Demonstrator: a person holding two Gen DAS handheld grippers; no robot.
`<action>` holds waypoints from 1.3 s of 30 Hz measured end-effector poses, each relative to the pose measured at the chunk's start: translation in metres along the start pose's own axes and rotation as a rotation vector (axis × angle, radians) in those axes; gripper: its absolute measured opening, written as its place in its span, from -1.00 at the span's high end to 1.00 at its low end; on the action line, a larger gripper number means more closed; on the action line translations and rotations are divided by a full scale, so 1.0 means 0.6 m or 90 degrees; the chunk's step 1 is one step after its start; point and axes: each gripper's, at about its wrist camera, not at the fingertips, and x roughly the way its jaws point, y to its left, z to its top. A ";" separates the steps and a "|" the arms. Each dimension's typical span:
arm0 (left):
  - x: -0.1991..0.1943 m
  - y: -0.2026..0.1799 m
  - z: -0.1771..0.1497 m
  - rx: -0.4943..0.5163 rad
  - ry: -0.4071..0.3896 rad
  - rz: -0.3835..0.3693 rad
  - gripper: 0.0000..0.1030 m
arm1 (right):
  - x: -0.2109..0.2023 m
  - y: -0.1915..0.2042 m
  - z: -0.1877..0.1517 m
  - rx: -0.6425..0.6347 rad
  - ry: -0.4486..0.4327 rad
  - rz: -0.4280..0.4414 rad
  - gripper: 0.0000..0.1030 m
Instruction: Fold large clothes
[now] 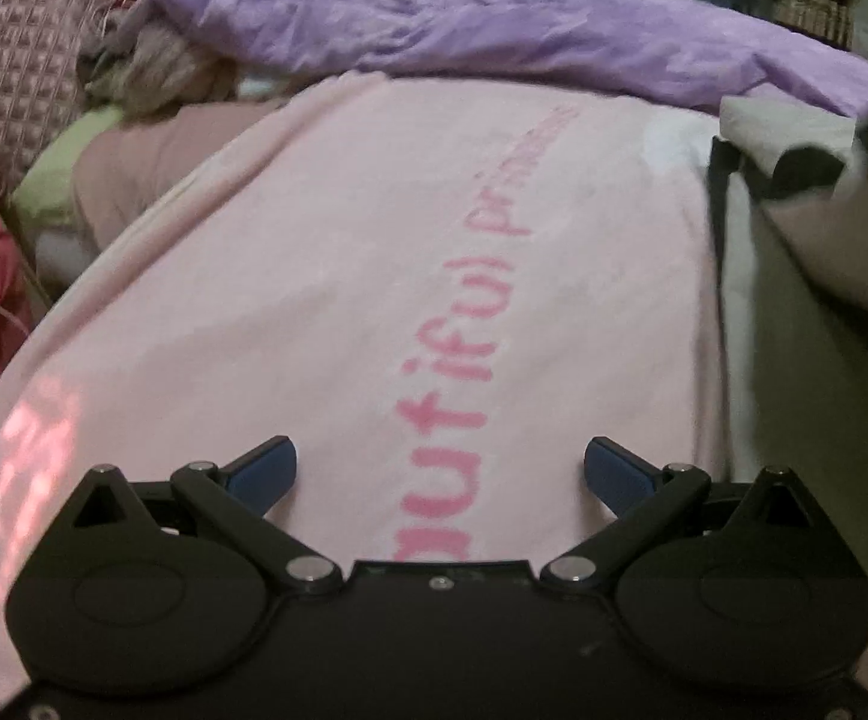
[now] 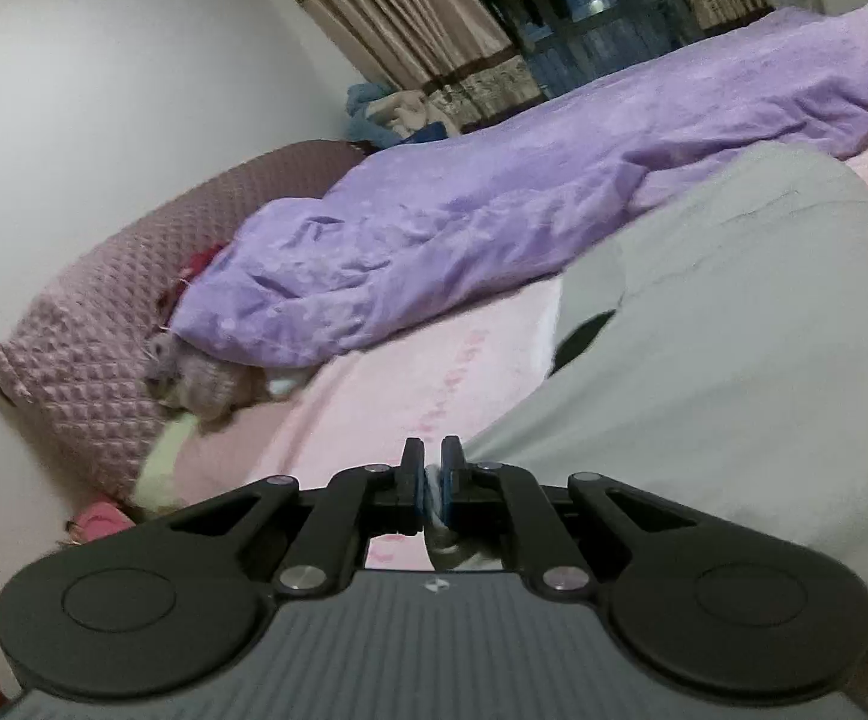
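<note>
Right gripper [image 2: 432, 483] pinched tight on edge of grey garment [image 2: 703, 372], cloth visible between pads; garment fans away ahead and to its right, draped over pink sheet [image 2: 386, 396]. Left gripper [image 1: 439, 468] jaws wide, nothing between, hovering over pink sheet; grey garment [image 1: 793, 192] lies off to its right, long axis running away from camera. Judgement: right hand nearer, left must cross rightward for free edge. Purple duvet [image 2: 493, 192] bunched behind.
</note>
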 end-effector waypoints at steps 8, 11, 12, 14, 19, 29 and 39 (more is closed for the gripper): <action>-0.005 -0.014 -0.009 0.016 -0.002 -0.014 -1.00 | 0.055 -0.068 -0.080 0.043 0.076 -0.062 0.95; -0.007 -0.029 -0.013 0.032 -0.001 -0.003 -1.00 | 0.058 -0.093 -0.104 0.076 0.074 -0.063 0.96; -0.008 -0.035 -0.013 0.036 -0.002 0.000 -1.00 | 0.057 -0.090 -0.103 0.072 0.074 -0.065 0.95; -0.014 -0.040 -0.011 0.036 0.001 0.001 -1.00 | 0.057 -0.083 -0.099 0.071 0.075 -0.068 0.76; -0.068 -0.051 0.000 0.022 -0.024 -0.022 -1.00 | 0.019 -0.071 -0.066 0.087 0.092 0.032 0.28; -0.140 -0.143 0.020 0.057 -0.068 -0.091 -1.00 | -0.187 -0.110 0.037 -0.104 -0.067 -0.153 0.26; -0.065 -0.156 -0.009 0.009 0.008 -0.160 -0.20 | -0.204 -0.210 0.034 -0.024 -0.042 -0.194 0.22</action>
